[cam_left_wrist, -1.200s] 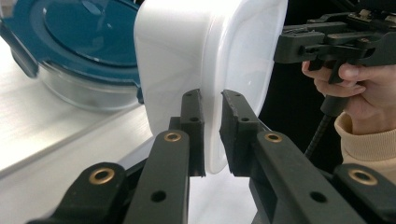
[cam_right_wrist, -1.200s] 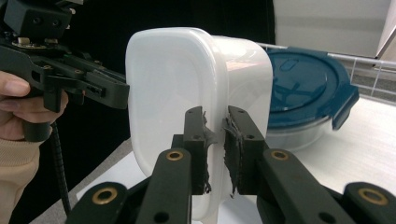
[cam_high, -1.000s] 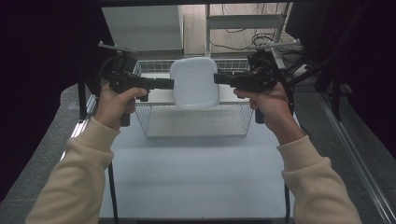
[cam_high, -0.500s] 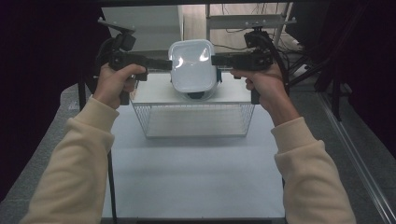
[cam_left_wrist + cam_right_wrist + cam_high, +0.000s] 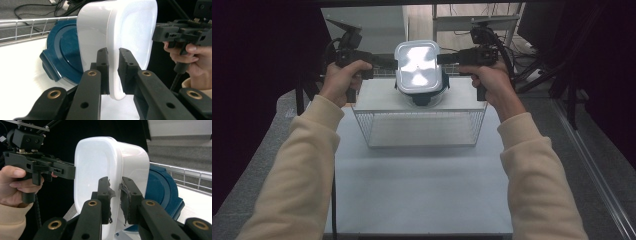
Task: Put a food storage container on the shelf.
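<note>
A white rectangular plastic container [image 5: 418, 67] hangs above a wire basket [image 5: 419, 129], its open side facing away from the high view. My left gripper [image 5: 394, 64] is shut on its left rim and my right gripper [image 5: 441, 59] is shut on its right rim. The left gripper view has its jaws [image 5: 113, 53] clamped on the thin white wall [image 5: 130, 32]. The right gripper view has its jaws [image 5: 115, 182] pinching the opposite wall [image 5: 95, 162]. Beneath the container lies a dark blue round lidded dish [image 5: 422, 97] [image 5: 65, 55] [image 5: 160, 187] inside the basket.
The basket stands at the far middle of the white table [image 5: 422, 190]. Black frame posts, cables and dark curtains lie beyond the far edge and at both sides. The other hand and its gripper appear across the container [image 5: 180, 32] [image 5: 37, 165].
Both grippers have raised the white container out of the basket, most of the rise in the first half second. The blue dish beneath it has come into sight.
</note>
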A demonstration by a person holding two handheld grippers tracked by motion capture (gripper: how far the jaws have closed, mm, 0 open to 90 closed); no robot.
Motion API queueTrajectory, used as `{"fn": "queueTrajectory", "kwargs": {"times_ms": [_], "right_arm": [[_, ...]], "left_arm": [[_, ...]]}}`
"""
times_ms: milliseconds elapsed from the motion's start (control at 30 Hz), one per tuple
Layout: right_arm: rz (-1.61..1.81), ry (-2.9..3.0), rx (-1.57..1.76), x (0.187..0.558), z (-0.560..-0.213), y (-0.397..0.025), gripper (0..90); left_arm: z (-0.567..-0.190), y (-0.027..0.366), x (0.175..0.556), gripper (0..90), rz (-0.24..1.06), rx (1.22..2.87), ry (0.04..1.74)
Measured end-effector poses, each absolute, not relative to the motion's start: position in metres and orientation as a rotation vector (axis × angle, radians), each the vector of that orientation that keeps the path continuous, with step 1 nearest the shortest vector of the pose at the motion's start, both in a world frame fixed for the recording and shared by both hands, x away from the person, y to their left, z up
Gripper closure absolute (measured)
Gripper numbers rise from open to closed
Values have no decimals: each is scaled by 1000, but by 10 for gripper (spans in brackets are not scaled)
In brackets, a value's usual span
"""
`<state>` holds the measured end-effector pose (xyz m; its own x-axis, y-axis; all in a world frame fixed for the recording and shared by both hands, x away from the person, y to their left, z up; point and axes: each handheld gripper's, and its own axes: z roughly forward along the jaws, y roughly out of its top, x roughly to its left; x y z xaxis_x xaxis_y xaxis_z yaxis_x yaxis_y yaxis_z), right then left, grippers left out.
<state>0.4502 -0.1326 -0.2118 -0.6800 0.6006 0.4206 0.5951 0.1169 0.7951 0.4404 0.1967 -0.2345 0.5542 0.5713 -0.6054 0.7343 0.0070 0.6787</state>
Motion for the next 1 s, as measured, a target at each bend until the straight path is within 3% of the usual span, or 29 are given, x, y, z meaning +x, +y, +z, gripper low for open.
{"fn": "queueTrajectory", "kwargs": {"times_ms": [567, 1000], "right_arm": [[1793, 2289, 1564, 508, -235, -139, 732], [1792, 2238, 1694, 516, -246, -137, 713]], "left_arm": [[-261, 204, 489, 749, -417, 1473, 1176], [-273, 205, 493, 729, -420, 1413, 1209]]}}
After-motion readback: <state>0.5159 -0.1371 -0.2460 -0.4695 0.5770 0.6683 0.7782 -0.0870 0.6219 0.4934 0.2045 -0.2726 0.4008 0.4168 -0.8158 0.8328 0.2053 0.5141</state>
